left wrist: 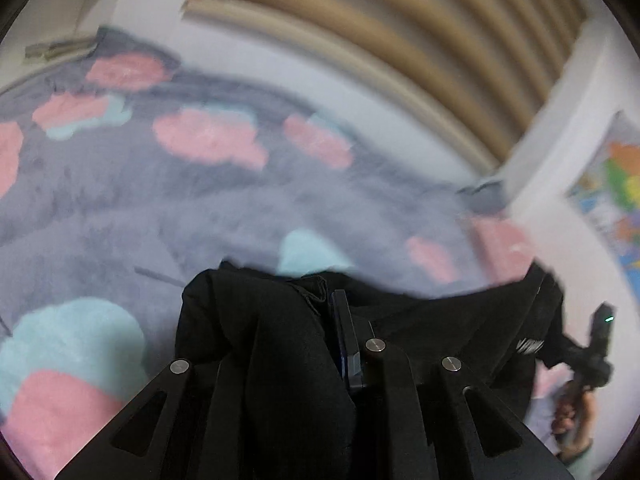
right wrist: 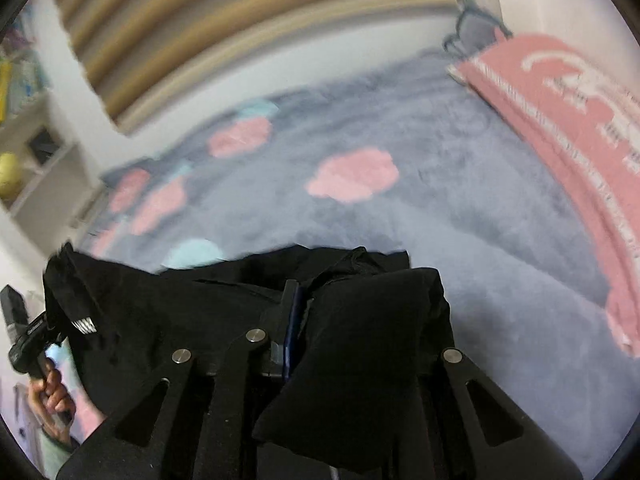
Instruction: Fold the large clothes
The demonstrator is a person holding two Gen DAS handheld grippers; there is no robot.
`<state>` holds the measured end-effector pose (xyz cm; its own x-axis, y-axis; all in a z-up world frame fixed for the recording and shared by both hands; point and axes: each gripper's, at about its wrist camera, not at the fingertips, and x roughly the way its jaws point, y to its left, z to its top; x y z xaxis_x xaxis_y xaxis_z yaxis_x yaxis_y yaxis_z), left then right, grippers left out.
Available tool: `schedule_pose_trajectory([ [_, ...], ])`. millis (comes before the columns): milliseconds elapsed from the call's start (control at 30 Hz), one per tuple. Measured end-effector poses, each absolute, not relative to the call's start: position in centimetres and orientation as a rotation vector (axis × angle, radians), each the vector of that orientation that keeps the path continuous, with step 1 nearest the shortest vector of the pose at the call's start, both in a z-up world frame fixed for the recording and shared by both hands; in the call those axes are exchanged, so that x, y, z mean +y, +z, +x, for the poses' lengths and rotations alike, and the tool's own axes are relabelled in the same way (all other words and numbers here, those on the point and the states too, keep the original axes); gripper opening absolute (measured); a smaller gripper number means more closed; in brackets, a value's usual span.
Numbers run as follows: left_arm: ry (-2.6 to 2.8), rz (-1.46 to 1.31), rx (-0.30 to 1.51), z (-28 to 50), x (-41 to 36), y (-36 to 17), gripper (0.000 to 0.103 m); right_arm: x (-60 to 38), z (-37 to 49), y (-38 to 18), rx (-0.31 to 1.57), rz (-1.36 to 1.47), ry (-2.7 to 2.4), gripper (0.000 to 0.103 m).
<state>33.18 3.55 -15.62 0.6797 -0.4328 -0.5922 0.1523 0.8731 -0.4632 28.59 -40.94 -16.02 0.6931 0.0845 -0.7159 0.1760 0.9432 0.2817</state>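
Observation:
A black garment (left wrist: 440, 332) hangs stretched between my two grippers above a bed. My left gripper (left wrist: 340, 320) is shut on one bunched edge of it, and cloth drapes over its left finger. My right gripper (right wrist: 294, 308) is shut on the other edge of the garment (right wrist: 160, 320), with a fold draped over its right finger. The right gripper also shows at the far right of the left wrist view (left wrist: 596, 344), held in a hand. The left gripper shows at the far left of the right wrist view (right wrist: 28, 340). Both views are blurred by motion.
The bed has a grey fleece blanket (left wrist: 160, 208) with pink and teal clouds, also in the right wrist view (right wrist: 400, 220). A pink pillow (right wrist: 580, 128) lies at its right. A slatted headboard (left wrist: 400, 40) and white wall stand behind. Shelves (right wrist: 32, 152) stand at left.

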Motion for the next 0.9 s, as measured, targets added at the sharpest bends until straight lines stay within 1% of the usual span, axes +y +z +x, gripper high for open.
schedule_pose_trajectory([
  [33,-0.332,-0.406,0.791,34.4,3.1,-17.6,0.019,-41.0,29.7,-17.3,0.825,0.335,-0.058,0.018],
  [133,-0.340,-0.456,0.848,36.3,3.0,-21.5,0.019,-40.2,32.6,-22.4,0.885,0.301,-0.055,0.018],
  [200,-0.366,-0.507,0.867,36.8,3.6,-22.7,0.019,-40.1,33.3,-24.7,0.907,0.296,-0.056,0.019],
  [267,-0.363,-0.530,0.879,37.1,3.8,-23.4,0.019,-40.7,33.5,-25.5,0.894,0.321,-0.051,0.019],
  [400,-0.340,-0.457,0.836,36.2,2.6,-23.7,0.019,-40.9,32.9,-26.5,0.854,0.345,-0.052,0.019],
  [600,-0.366,-0.489,0.841,36.3,3.1,-23.9,0.019,-39.8,32.6,-26.4,0.837,0.296,-0.075,0.019],
  [700,-0.407,-0.532,0.912,36.7,4.0,-22.9,0.021,-40.3,32.6,-25.7,0.876,0.316,-0.036,0.023],
  [767,-0.441,-0.533,0.941,36.2,5.0,-21.0,0.026,-40.7,32.2,-24.4,0.915,0.324,-0.012,0.029],
  [800,-0.471,-0.525,0.937,35.6,5.5,-19.8,0.027,-41.0,31.9,-23.4,0.922,0.326,0.000,0.030],
  [833,-0.521,-0.517,0.929,35.0,6.0,-18.5,0.030,-41.5,31.2,-22.0,0.914,0.337,0.022,0.033],
  [867,-0.602,-0.514,0.918,34.1,6.7,-16.8,0.034,-42.1,30.5,-20.7,0.901,0.359,0.053,0.038],
  [900,-0.657,-0.514,0.909,33.4,7.4,-15.6,0.036,-42.7,29.8,-19.5,0.889,0.387,0.087,0.041],
])
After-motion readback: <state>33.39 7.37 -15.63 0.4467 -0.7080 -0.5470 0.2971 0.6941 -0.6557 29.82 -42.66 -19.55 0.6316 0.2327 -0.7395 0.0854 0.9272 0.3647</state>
